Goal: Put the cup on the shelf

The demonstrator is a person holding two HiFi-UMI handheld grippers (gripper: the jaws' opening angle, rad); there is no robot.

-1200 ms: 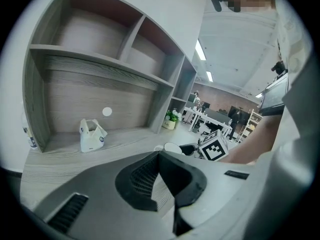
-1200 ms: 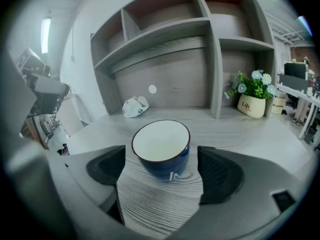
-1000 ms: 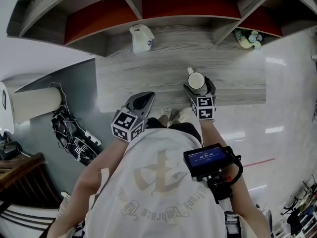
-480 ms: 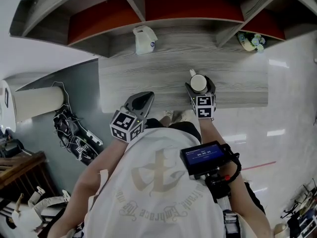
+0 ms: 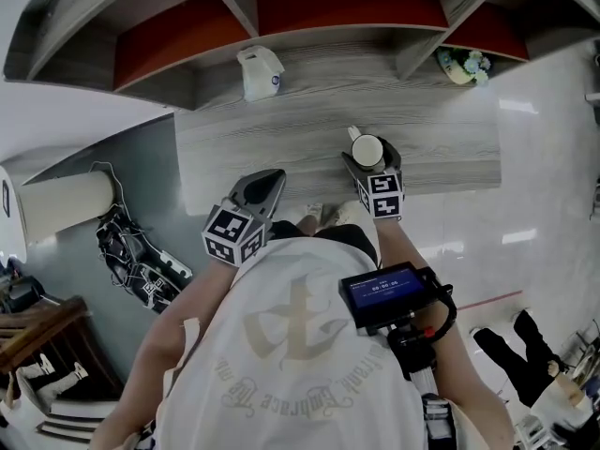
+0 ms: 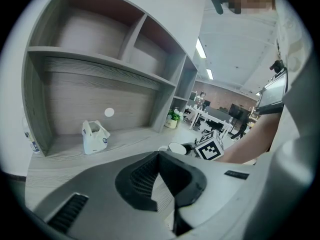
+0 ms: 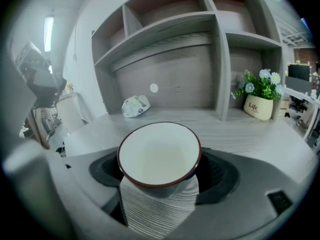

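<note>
The cup [image 5: 367, 150] is white with a dark rim and stands upright on the grey wooden desk top [image 5: 281, 120], below the shelf compartments [image 5: 319, 26]. My right gripper [image 5: 369, 160] has just been closing. Its jaws now hug both sides of the cup [image 7: 159, 154], which fills the gap of the right gripper [image 7: 162, 166]. My left gripper [image 5: 268, 178] rests at the desk's near edge, left of the cup, with its tips together and nothing held. From the left gripper [image 6: 160, 155], the cup [image 6: 177, 148] shows to the right.
A small white bag [image 5: 260, 71] sits at the back of the desk top under the shelf. A potted plant [image 5: 461, 67] stands in the right-hand bay. A black screen device [image 5: 384, 295] is strapped to the right forearm. Cables lie on the floor [image 5: 131, 251] at left.
Both grippers and the cup stay where they were. The head view has shifted slightly. A person has come into view on the floor at the lower right.
</note>
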